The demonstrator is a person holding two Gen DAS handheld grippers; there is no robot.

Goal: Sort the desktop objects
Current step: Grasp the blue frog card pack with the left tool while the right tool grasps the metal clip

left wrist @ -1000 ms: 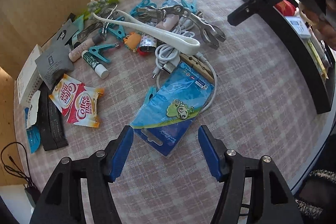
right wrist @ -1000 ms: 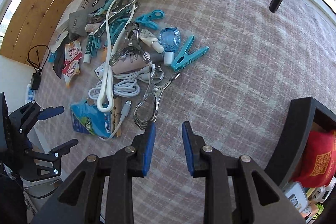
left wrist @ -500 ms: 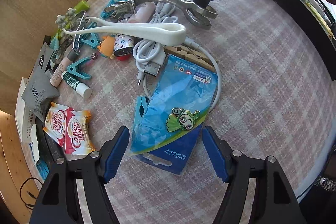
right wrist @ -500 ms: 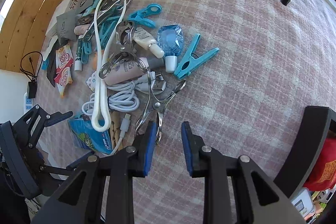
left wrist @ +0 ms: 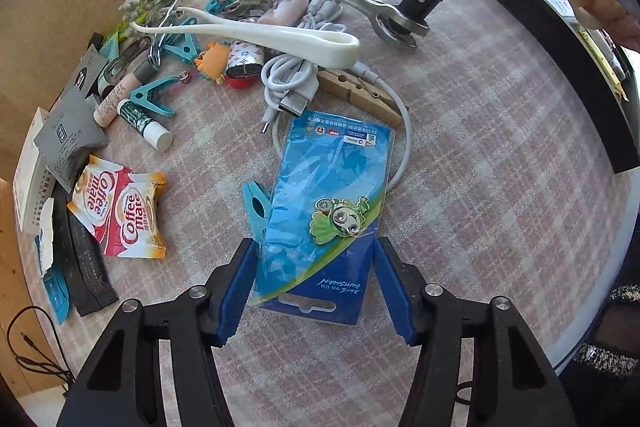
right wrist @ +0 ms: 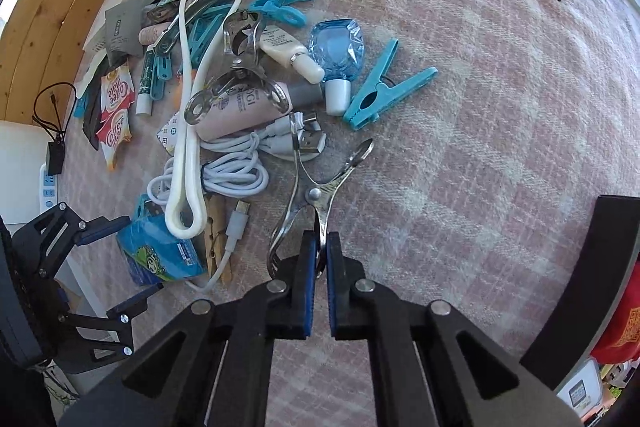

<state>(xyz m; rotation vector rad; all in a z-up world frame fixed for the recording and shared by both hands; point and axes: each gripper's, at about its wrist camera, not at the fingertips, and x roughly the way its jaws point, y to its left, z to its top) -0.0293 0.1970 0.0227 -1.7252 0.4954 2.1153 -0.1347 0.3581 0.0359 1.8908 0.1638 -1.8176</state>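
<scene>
my right gripper (right wrist: pixel 318 283) is pinched tight on one handle loop of the metal clip (right wrist: pixel 316 195), near edge of the pile, on the checked cloth (right wrist: pixel 500 147). my left gripper (left wrist: pixel 314 287) is wide apart and closing, pads either side of the blue card packet (left wrist: pixel 332 203) near end, not pressing yet as far as i can tell.

risks: the grip is on one thin handle only, so the clip could swivel or slip out on lifting. its far tip lies touching the white usb cable (right wrist: pixel 236 179), could snag and drag it. on the left, the packet is flat and slick, so the pads may skid over it or buckle it, and it lies over a teal clip (left wrist: pixel 256 207) and the cable, which may come along.

metal clip: long axis runs near to far, handles at my pads, jaws pointing far and slightly right. packet: long axis near-far, hang-hole end nearest me.
</scene>
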